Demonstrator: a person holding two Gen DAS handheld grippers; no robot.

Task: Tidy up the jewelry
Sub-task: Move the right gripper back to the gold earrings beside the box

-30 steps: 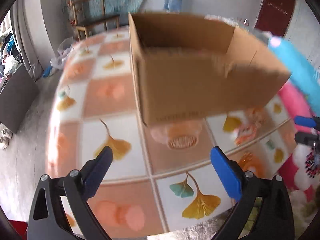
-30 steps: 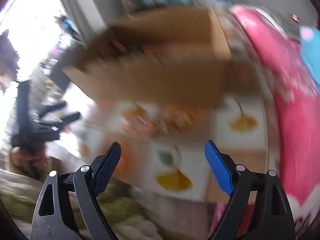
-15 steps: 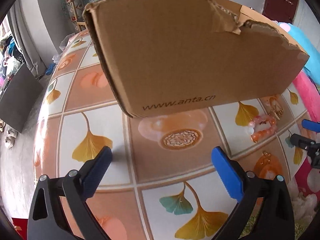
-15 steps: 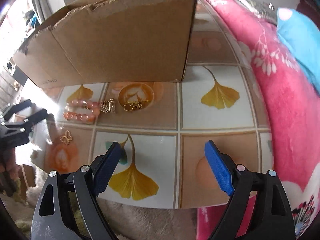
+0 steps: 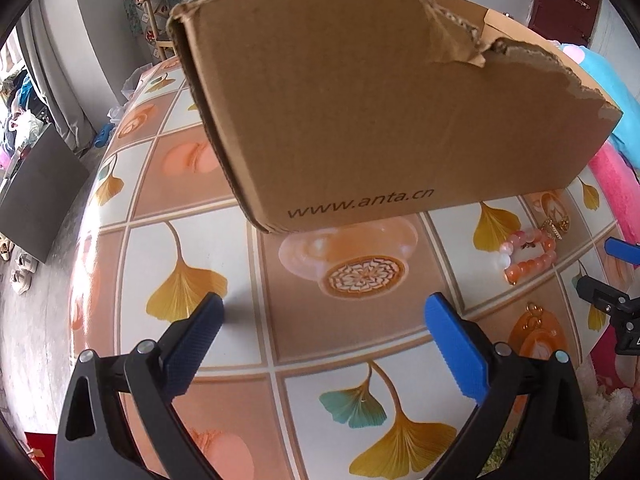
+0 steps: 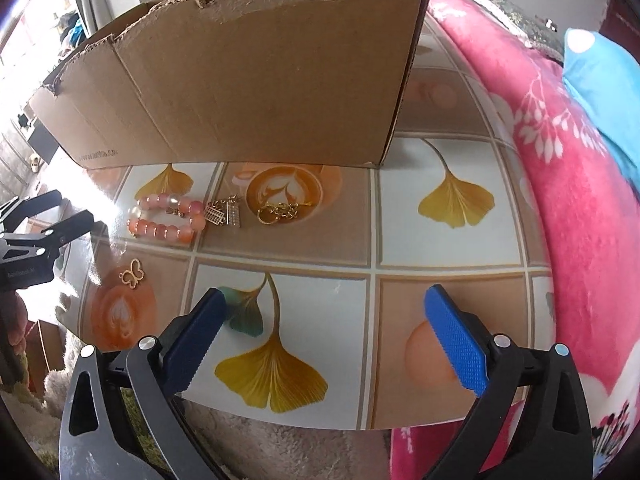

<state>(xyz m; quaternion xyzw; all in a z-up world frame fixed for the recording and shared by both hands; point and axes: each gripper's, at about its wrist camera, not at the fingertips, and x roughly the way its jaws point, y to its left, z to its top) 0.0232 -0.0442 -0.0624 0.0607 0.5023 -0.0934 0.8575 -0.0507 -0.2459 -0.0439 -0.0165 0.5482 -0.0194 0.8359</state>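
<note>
In the right wrist view, the left gripper [image 6: 60, 210] enters at the left edge, its jaws apart and holding nothing. Right of it, at centre left on the tiled tablecloth [image 6: 448, 240], lie a pink bead bracelet [image 6: 166, 220], a gold butterfly charm [image 6: 133, 274] below it, then 2 gold pieces [image 6: 256, 212]. A cardboard box [image 6: 248, 80] fills the upper frame. The right gripper [image 6: 324, 316], bottom centre, has just been opening; its jaws are wide and empty.

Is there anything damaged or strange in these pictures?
Yes. The cardboard box has a torn, ragged top edge with a peeled strip near its right corner. The pink bead bracelet, gold charms and butterfly charm lie loose on the table.
</note>
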